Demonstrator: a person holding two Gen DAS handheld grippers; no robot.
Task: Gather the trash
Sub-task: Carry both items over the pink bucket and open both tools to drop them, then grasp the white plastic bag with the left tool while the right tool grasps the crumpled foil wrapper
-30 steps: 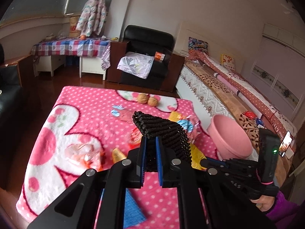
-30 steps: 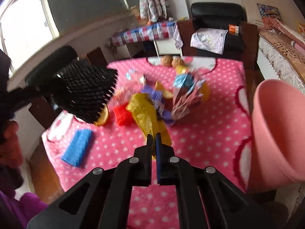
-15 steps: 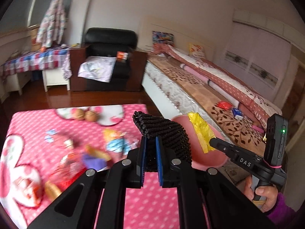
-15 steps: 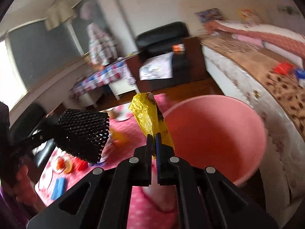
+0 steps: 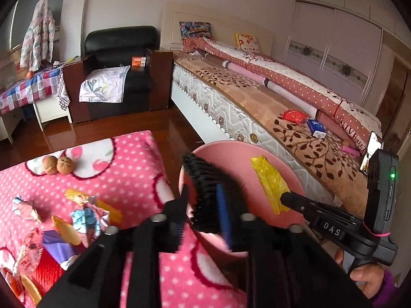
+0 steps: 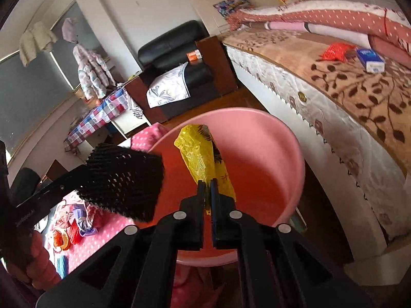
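yellow wrapper (image 6: 203, 154) in right gripper (image 6: 207, 187) jaws, inside pink bin (image 6: 287, 151) rim

Right gripper (image 6: 207, 187): fingers nearly together, pinching a crumpled yellow wrapper (image 6: 203, 154) above the mouth of the pink basin (image 6: 280, 141). Left gripper (image 6: 84, 182): carries black foam netting (image 6: 123, 179) over the basin's left rim. Behind: pink dotted cloth (image 6: 108, 228) with assorted wrappers (image 6: 74, 228).

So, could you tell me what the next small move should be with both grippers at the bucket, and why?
Probably open the right gripper and drop the yellow wrapper. Its jaws are shut on the wrapper, which already hangs over the mouth of the pink bucket. The left gripper appears to be letting go of the black mesh there too.
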